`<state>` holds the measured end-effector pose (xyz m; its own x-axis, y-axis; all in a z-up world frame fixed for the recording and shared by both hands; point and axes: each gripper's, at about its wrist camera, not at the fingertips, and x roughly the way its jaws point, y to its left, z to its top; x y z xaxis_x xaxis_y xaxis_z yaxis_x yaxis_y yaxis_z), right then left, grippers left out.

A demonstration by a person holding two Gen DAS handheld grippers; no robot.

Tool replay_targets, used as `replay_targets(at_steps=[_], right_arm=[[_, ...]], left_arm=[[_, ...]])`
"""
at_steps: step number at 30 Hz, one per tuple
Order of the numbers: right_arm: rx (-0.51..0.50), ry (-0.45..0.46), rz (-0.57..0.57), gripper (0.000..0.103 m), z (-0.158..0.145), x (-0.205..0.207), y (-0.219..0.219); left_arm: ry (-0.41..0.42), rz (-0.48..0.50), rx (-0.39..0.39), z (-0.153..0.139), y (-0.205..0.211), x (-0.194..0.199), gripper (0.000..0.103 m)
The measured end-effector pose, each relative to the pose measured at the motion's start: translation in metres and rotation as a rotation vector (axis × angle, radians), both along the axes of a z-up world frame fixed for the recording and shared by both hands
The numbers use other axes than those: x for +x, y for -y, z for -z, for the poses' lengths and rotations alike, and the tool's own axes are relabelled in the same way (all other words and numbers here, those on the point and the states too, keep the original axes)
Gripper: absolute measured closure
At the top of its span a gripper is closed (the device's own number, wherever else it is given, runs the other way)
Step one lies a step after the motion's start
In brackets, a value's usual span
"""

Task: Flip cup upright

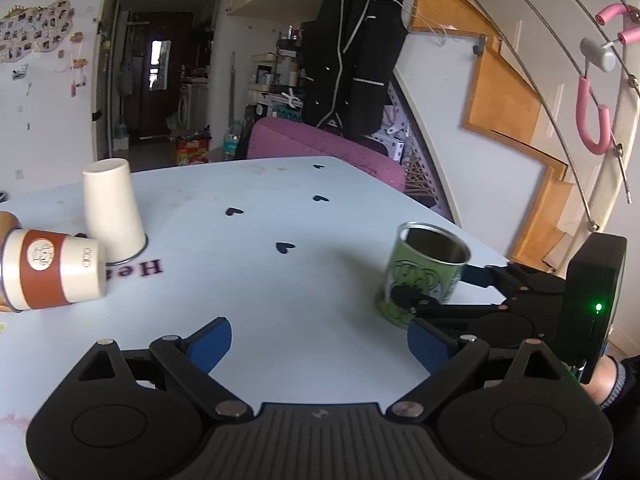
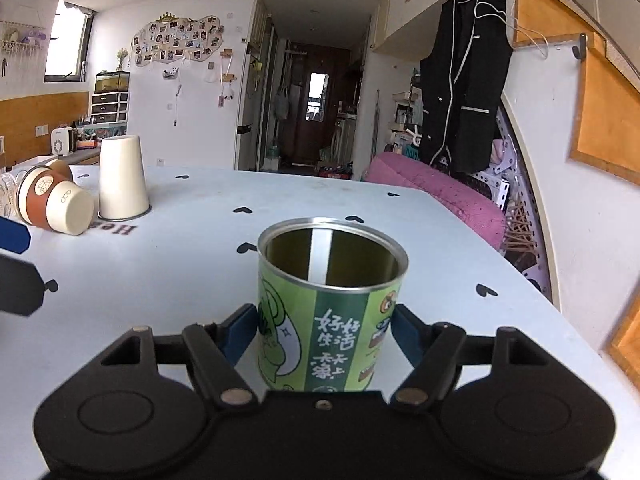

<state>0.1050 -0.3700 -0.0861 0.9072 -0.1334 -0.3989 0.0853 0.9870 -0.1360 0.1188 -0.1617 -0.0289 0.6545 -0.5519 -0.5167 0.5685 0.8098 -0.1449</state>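
A green tin cup (image 2: pixel 332 308) is seen standing upright, mouth up, on the pale bench (image 2: pixel 192 272) at its near right part, and it is pinched by the right claw (image 2: pixel 324 332), whose blue pads are pressed against the cup's two sides. In the left wrist view the same cup (image 1: pixel 424 276) is shown near the bench's right edge with the right claw (image 1: pixel 444 300) clamped on its lower half. The left claw (image 1: pixel 320 344) is held spread wide above the bench (image 1: pixel 280 300), with nothing between its blue pads. At the far left of the bench a cream cup (image 2: pixel 122 178) is set mouth down, and just beside it a cream cup with a brown sleeve (image 2: pixel 56 204) is laid on its side, its base turned toward the right. A black jacket (image 2: pixel 464 76) is hung at the far right.
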Motion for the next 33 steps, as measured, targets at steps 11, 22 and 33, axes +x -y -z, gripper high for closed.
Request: replay_targets(at_steps=[11,22,33], right_arm=[[0.079,0.039,0.071,0.006,-0.014,-0.02,0.002],[0.061,0.137,0.163,0.0,-0.047,-0.1,-0.031],[0.046,0.177,0.177,0.0,-0.059,-0.142,-0.049]], left_arm=[[0.091,-0.069,-0.003,-0.003,-0.021,-0.016,0.002],[0.187,-0.161,0.017,-0.005,-0.06,-0.056,0.0],[0.227,-0.223,0.005,-0.01,-0.08,-0.085,0.0]])
